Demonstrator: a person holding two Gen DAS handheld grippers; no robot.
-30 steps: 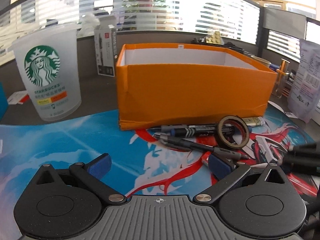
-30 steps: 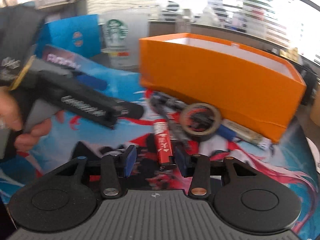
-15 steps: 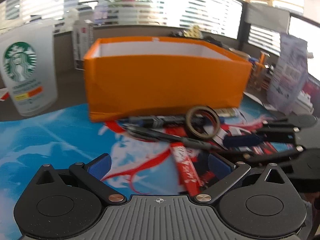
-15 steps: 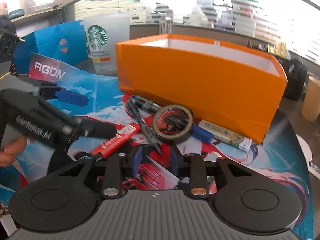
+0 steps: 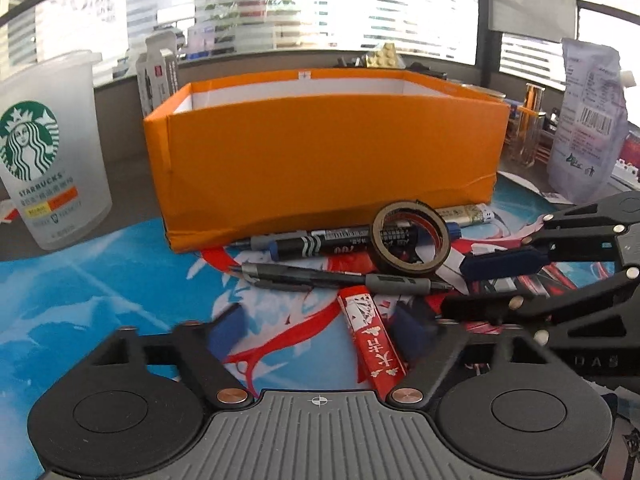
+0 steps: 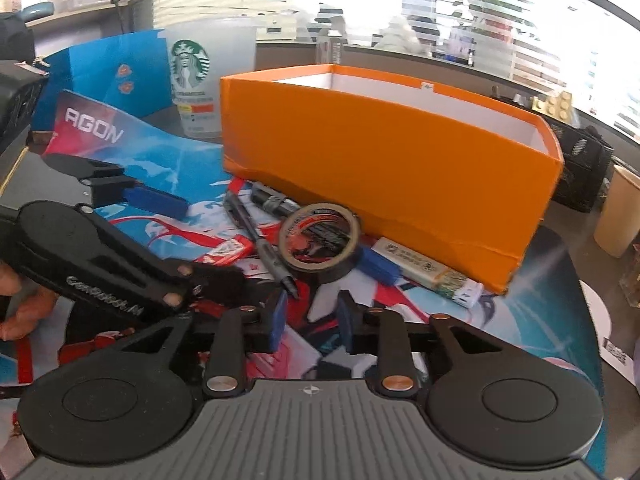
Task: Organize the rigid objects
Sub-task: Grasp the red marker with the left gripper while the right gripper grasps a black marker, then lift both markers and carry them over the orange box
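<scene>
- We hold our left gripper (image 5: 320,330) wide open, gripping nothing, straddling the flat red printed packet (image 5: 372,342).
- Our right gripper (image 6: 310,316) is partly open and empty, near the dark roll of tape (image 6: 320,242).
- Tape, black marker (image 5: 320,242) and grey pen (image 5: 340,278) lie before the open orange cardboard box (image 5: 328,160) on the worktop.
</scene>
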